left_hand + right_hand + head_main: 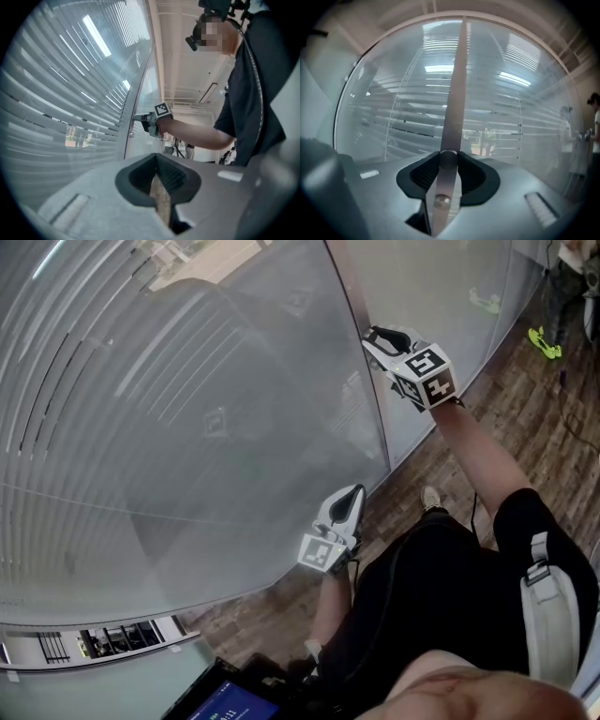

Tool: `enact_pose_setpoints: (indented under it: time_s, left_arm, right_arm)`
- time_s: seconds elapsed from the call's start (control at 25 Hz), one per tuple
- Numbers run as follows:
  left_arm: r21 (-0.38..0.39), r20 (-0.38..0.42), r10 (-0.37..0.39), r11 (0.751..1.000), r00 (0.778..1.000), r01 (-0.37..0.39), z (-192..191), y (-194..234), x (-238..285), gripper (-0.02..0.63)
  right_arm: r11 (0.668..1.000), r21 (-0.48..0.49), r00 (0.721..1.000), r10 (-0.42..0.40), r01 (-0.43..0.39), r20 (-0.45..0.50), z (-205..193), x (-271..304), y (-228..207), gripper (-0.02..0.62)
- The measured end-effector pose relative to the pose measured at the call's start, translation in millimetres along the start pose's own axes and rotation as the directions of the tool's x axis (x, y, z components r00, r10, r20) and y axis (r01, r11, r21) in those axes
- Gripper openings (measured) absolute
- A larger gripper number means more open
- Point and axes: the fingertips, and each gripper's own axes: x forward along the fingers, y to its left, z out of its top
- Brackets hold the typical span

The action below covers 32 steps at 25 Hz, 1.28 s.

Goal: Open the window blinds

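Note:
Horizontal slat blinds (84, 427) hang behind a glass wall, with slim gaps between the slats (487, 126). A metal upright (361, 381) divides the panes. A small round knob (449, 158) sits on that upright, and my right gripper (371, 335) is shut on it, a pad on each side; the left gripper view shows that gripper (136, 117) level at the upright. My left gripper (354, 491) hangs lower, near the glass, touching nothing. Its jaws are shut and empty (157, 159).
A second small stud (442, 201) sits on the upright below the knob. Wooden floor (525, 399) runs along the foot of the glass. Yellow-green shoes (544, 341) lie at the far right. Other people stand in the distance (176, 147). A lit screen (230, 701) is at the bottom edge.

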Motion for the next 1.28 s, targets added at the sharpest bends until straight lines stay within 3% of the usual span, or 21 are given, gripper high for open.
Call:
enact_pose_setpoints:
  time_s: [0.12,0.24,1.08,1.28]
  left_arm:
    - [-0.006,0.002,-0.001,1.000,1.000,0.001,-1.2,1.3,-0.7,0.002]
    - [0.000,0.006,-0.005,1.000,1.000,0.005,-0.1,-0.1,0.9,0.002]
    - [0.011,0.002,-0.019,1.000,1.000,0.019,-0.7,-8.9,3.7,0.002]
    - [0.022,0.013,-0.008,1.000,1.000,0.007,0.3,-8.6,3.0,0.002]
  right_arm:
    - [0.983,0.180,0.999,0.024,-0.028,0.029,1.8,0.2,-0.8,0.117]
    - [0.965,0.259,0.999,0.024,-0.034,0.040,3.0,-1.0,-1.8,0.117]
    - [0.970,0.242,0.999,0.029,-0.039,0.045,1.1,-2.3,-0.6,0.118]
    - [0.980,0.189,0.997,0.047,-0.058,0.062,5.1,-7.0,-0.6,0.147]
